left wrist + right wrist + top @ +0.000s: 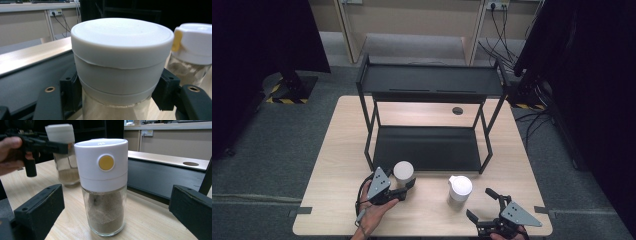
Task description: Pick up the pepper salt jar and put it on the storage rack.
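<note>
- My left gripper clamps the plain-capped jar just below its cap, at the table's near edge before the shelf rack.
- My right gripper stands wide open, short of the yellow-button jar.
- Next, I judge: lift straight up, keeping it upright.

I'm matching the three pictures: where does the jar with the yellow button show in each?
High view: jar with the yellow button right of centre, before the rack.
Left gripper view: at the right edge.
Right gripper view: centre, between open jaws.
Shared landmark: black rack behind it.
</note>
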A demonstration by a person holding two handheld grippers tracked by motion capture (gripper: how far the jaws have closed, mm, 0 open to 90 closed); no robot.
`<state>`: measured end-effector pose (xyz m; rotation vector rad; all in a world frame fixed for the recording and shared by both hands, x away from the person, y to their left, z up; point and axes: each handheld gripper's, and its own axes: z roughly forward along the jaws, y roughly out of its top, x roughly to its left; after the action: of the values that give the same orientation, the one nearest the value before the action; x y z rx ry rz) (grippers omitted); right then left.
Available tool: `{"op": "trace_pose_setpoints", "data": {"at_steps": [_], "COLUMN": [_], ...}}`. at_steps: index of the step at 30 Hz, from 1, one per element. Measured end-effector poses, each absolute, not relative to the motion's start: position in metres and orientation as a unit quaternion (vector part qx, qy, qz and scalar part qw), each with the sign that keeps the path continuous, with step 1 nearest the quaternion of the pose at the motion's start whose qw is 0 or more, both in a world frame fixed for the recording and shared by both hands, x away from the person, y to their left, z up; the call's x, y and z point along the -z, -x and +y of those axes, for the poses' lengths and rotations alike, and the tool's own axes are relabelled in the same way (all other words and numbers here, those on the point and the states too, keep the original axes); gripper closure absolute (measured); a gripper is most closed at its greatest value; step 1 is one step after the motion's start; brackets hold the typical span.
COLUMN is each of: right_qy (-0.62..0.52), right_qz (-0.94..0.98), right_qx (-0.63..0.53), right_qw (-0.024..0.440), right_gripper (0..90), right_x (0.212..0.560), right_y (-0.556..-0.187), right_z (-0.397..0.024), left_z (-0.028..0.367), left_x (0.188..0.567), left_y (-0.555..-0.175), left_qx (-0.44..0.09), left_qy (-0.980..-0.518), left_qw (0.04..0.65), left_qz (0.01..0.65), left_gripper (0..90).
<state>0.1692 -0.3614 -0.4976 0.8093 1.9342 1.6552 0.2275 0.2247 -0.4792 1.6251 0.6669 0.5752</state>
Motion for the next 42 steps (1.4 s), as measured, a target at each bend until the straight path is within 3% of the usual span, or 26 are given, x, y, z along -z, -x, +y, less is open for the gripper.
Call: {"op": "trace_pose_setpoints", "data": {"at_steps": [42], "right_qy": [-0.295], "right_qz": [0.703], "right_qx": [-0.604], "right_qw": [0.234], "right_gripper": [0.5], "right_x": [0.498], "right_y": [-0.169], "right_z": [-0.362], "left_z": [0.226], "left_x": [0.412], "left_y": [-0.24], "left_qx": [-0.219], "left_qy": [-0.705], "left_qw": [0.616], "left_qz": [0.274], "left_gripper": [35.3]}}
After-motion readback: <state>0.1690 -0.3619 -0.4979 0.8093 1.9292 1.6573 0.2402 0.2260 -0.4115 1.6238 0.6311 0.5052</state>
